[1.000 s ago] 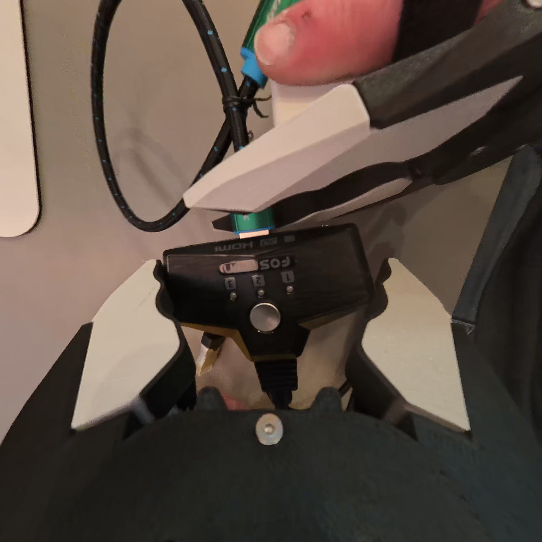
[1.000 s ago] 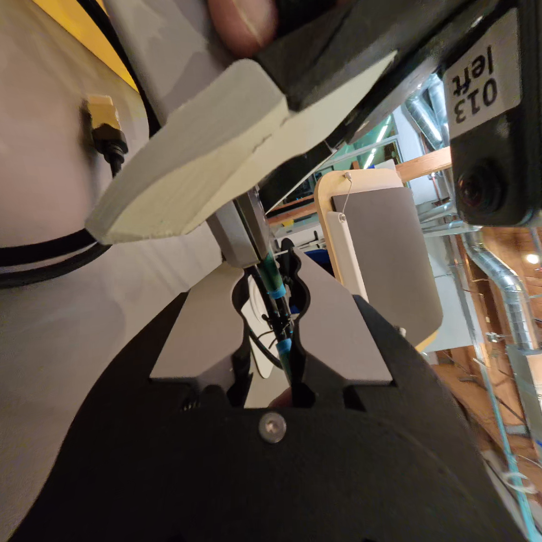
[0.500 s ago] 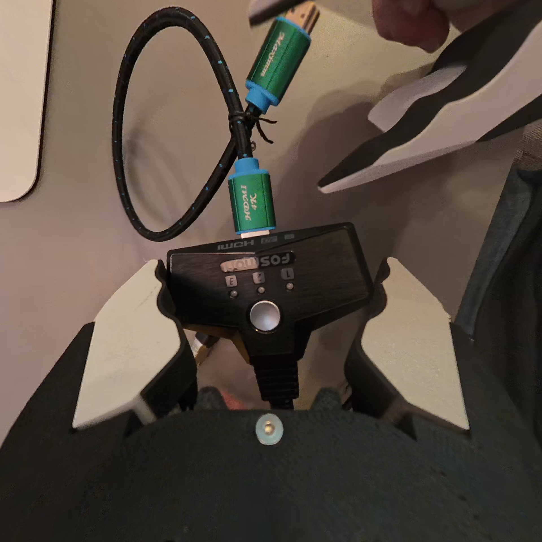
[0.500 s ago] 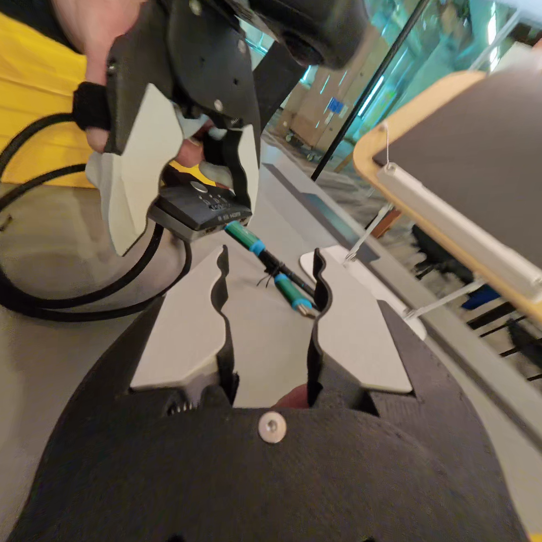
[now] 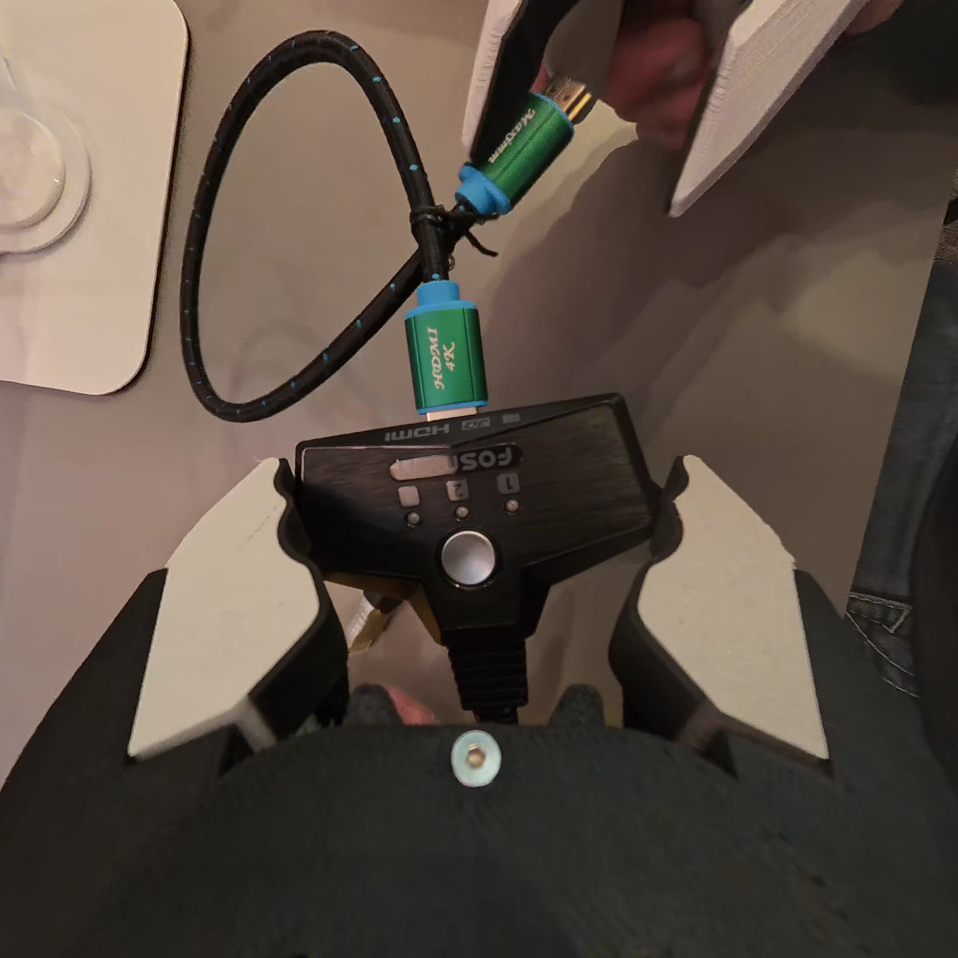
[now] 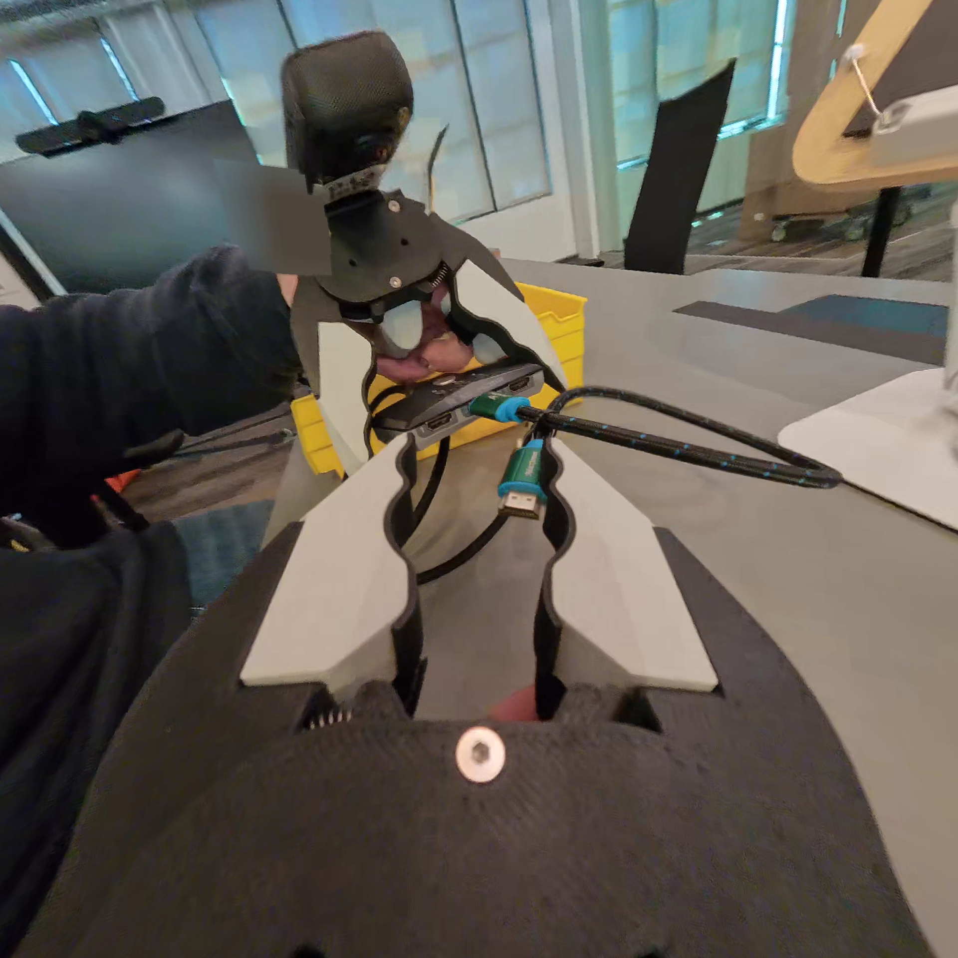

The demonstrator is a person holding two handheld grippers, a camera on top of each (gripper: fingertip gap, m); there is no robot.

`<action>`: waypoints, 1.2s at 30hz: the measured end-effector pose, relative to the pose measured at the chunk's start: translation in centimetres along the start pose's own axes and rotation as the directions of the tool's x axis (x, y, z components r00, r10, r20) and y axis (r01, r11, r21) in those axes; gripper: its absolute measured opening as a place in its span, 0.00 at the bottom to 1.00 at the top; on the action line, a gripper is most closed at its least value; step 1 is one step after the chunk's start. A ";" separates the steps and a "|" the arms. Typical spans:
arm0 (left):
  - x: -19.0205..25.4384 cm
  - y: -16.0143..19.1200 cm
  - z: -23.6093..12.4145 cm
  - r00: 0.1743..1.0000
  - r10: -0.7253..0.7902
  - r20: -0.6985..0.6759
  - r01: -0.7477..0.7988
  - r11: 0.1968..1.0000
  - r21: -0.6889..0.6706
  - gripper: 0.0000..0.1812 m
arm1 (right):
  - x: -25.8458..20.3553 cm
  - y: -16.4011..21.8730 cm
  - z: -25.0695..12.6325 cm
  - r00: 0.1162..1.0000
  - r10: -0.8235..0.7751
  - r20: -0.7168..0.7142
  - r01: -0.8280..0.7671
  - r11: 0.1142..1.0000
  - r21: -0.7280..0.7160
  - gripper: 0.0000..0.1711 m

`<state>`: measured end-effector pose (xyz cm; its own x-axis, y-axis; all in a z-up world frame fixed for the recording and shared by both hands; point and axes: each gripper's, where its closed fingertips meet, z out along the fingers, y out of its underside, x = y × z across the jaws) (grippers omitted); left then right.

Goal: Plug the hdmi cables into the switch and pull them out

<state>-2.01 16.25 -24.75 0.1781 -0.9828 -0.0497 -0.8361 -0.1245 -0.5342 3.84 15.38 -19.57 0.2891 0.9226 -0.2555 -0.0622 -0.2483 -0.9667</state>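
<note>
My left jaws (image 5: 474, 523) are clamping the black brushed-metal switch (image 5: 544, 497) by its two side edges, holding it above the grey desk (image 5: 674, 321). One green metal plug (image 5: 448, 363) is sitting in its far middle port; two ports beside it are gaping empty in the right wrist view. The braided black cable (image 5: 207, 249) is looping out to the far left, tied at the crossing. Its second green plug (image 6: 523, 477) is hanging free between my right jaws (image 6: 479, 451), which are standing apart, its side nearly against the right-hand one. One yellow bin (image 6: 560, 332) is sitting beyond.
</note>
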 end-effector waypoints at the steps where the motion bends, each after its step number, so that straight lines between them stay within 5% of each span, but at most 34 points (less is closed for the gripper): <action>1: 0.1 -0.1 0.0 1.000 -0.001 -0.003 0.001 1.000 0.010 0.71 | -0.2 -0.3 -0.1 1.000 -0.006 0.014 0.006 1.000 0.018 0.22; 7: 0.3 -0.6 -0.6 0.999 -0.033 -0.018 0.035 0.996 0.082 0.71 | -0.9 -1.3 -0.5 0.997 0.030 0.073 -0.036 0.997 0.072 0.24; 14: 0.4 -1.4 -1.6 0.995 -0.078 -0.065 0.089 0.978 0.187 0.71 | -3.4 -2.5 -1.9 0.955 0.056 0.291 -0.101 0.985 0.140 0.11; 20: 1.7 -3.0 -2.7 0.992 -0.021 -0.125 0.055 0.961 0.273 0.71 | -1.9 -1.8 0.3 0.976 0.069 0.206 -0.094 0.989 0.111 0.23; 27: 3.1 -3.7 -2.3 0.981 0.015 -0.191 0.040 0.959 0.281 0.71 | -2.3 -2.3 2.5 0.978 -0.015 0.206 -0.017 0.988 0.151 0.15; 33: 3.7 -4.0 -2.5 0.972 0.045 -0.233 0.027 0.955 0.296 0.71 | -2.1 -1.6 3.1 0.975 0.001 0.223 -0.024 0.995 0.099 0.24; 36: 4.3 -4.0 -2.3 0.968 0.082 -0.238 -0.010 0.957 0.288 0.71 | -2.6 -1.8 3.0 0.969 -0.007 0.247 -0.024 0.992 0.120 0.19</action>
<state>0.91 12.19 -20.84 -0.0197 -0.9938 0.1092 -0.6528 -0.0700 -0.7543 0.35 14.32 -17.24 0.0446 0.9686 -0.2445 -0.1836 -0.2326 -0.9551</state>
